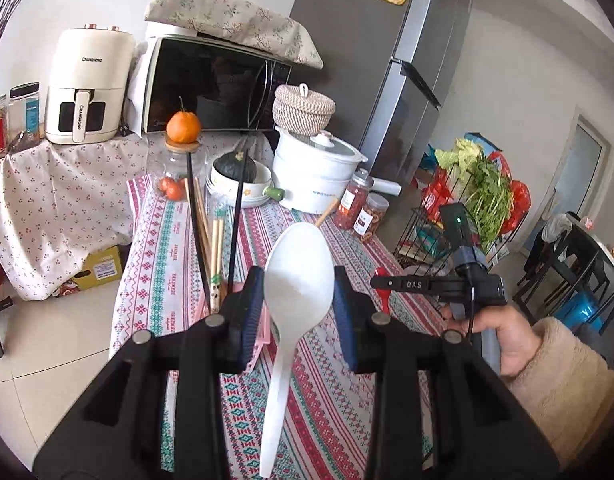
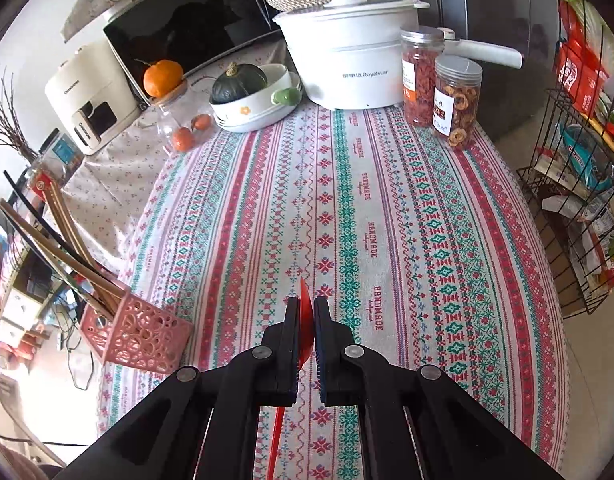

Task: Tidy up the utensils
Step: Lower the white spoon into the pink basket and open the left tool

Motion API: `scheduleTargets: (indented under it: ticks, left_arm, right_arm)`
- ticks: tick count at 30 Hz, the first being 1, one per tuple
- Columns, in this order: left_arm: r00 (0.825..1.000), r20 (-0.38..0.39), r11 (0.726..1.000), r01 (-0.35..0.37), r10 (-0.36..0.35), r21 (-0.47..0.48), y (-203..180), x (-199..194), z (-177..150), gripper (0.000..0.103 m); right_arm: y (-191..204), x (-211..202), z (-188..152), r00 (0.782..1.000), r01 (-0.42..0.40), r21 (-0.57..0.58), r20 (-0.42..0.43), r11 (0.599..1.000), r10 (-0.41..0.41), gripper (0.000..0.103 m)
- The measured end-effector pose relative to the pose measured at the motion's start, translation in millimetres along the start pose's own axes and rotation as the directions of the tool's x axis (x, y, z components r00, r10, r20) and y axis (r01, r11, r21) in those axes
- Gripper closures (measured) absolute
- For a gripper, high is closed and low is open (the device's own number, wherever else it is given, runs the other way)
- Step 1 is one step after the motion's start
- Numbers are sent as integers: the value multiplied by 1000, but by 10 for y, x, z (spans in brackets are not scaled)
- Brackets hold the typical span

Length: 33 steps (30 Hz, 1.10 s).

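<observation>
In the left wrist view my left gripper [image 1: 299,284] is shut on a white plastic spoon [image 1: 297,280]; its bowl sits between the blue pads and its handle hangs down toward the camera. Behind it a pink holder [image 1: 263,334] carries several chopsticks [image 1: 217,240]. My right gripper [image 2: 306,308] is shut on a red spoon [image 2: 305,300], held edge-on above the patterned tablecloth [image 2: 367,208], with its handle trailing below the fingers. The right gripper [image 1: 381,282] with the red spoon [image 1: 383,294] also shows at the right of the left wrist view. The pink holder [image 2: 137,332] stands at the table's left edge.
At the back of the table stand a white cooking pot [image 2: 349,68], two food jars [image 2: 457,100], a dish with a green squash [image 2: 253,100] and a glass jar with an orange on top [image 2: 177,116]. A microwave [image 1: 215,84] and air fryer [image 1: 87,84] sit behind. A wire rack [image 2: 579,200] is at right.
</observation>
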<state>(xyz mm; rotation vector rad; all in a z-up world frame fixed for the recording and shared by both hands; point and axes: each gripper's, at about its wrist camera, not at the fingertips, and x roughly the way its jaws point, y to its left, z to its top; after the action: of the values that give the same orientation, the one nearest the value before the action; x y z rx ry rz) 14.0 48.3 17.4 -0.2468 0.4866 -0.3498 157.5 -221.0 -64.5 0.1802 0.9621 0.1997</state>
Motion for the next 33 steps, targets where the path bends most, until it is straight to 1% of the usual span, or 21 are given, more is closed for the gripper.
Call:
scheduleTargets:
  ticks: [2, 4, 5, 8, 11, 12, 15, 17, 21, 24, 26, 27, 28, 31, 33]
  left_arm:
    - [994, 108, 1000, 7, -4, -27, 56, -44, 39, 67]
    - [980, 201, 999, 20, -10, -46, 95, -22, 57, 67]
    - [972, 235, 999, 17, -5, -49, 87, 20, 67, 67]
    - [957, 289, 999, -4, 20, -54, 82, 195, 99, 67]
    - [945, 322, 997, -35, 53, -63, 95, 344, 89, 67]
    - [940, 332, 996, -51, 71, -68, 92, 397, 73, 67]
    - [915, 372, 988, -143, 154, -58, 68, 534, 23, 67]
    - [907, 378, 983, -176, 186, -59, 80, 631, 19, 67]
    - [903, 368, 975, -205, 223, -88, 131, 759, 8, 66]
    - [907, 354, 974, -212, 229, -86, 137, 824, -25, 66]
    - [911, 341, 972, -217, 234, -88, 131, 860, -55, 59]
    - [913, 334, 972, -216, 234, -91, 131, 867, -64, 51]
    - [915, 328, 972, -217, 235, -93, 129, 858, -73, 47]
    - [928, 295, 974, -212, 228, -84, 101, 829, -78, 47]
    - [933, 278, 973, -215, 230, -84, 86, 772, -77, 45]
  right_arm:
    - [102, -186, -17, 998, -23, -11, 60, 1000, 23, 97]
    - [201, -351, -23, 993, -38, -26, 114, 999, 41, 97]
    - [242, -404, -10, 989, -41, -34, 137, 999, 46, 97]
    - [365, -453, 27, 982, -56, -45, 177, 997, 63, 97]
    - [453, -458, 54, 979, -71, -53, 188, 996, 80, 97]
    - [465, -461, 64, 978, -74, -54, 191, 996, 83, 97]
    - [464, -477, 82, 974, -79, -54, 209, 995, 89, 97]
    - [453, -475, 97, 972, -83, -55, 216, 995, 93, 97]
    - [433, -466, 137, 970, -91, -50, 222, 995, 100, 97]
    - [434, -481, 154, 966, -94, -56, 235, 994, 104, 97]
    - [446, -495, 161, 964, -98, -63, 241, 993, 110, 97]
    - [449, -501, 162, 963, -101, -64, 244, 993, 113, 97]
    - [452, -508, 162, 962, -104, -65, 247, 993, 117, 97]
    - [474, -544, 154, 957, -111, -75, 260, 991, 127, 97]
    - [501, -576, 143, 953, -110, -83, 274, 990, 129, 97]
